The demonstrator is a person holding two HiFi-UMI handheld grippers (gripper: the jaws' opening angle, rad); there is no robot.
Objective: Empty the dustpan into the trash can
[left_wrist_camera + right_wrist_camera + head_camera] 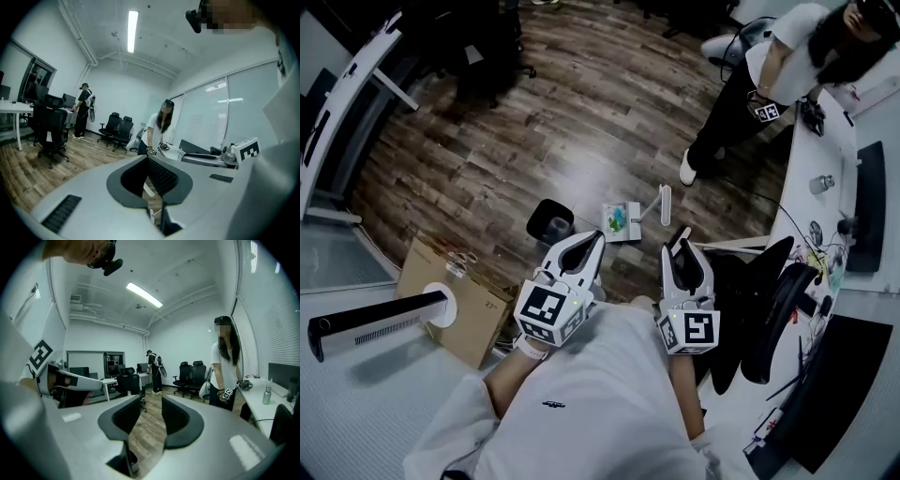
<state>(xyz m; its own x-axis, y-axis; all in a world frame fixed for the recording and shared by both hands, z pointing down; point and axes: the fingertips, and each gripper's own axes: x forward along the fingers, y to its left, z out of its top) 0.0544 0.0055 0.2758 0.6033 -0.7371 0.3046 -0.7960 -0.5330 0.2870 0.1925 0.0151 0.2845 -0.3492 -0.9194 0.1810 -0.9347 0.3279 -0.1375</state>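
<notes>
Left gripper (596, 240) sits clenched, its two jaws pressed tip to tip with nothing caught between them. Right gripper (682, 242) is released, its two jaws standing apart with only floor showing through the gap. Both hang side by side in the lower middle of the head view, in front of the person's chest.

Above them in that frame, on the wooden floor (581, 122), lie the task's things. One black trash can (550, 223) is left of centre. One dustpan (622, 222) with coloured scraps in it is near the can's right side but apart from it. One white stick-shaped piece (666, 204) lies to the right of the dustpan. Neither gripper touches any of the three.

One cardboard box (455, 300) stands at lower left. One black office chair (769, 300) is at lower right, beside the white worktop (806, 178). One other person (769, 75) stands at upper right, and a second person (153, 371) shows far back in the right gripper view
</notes>
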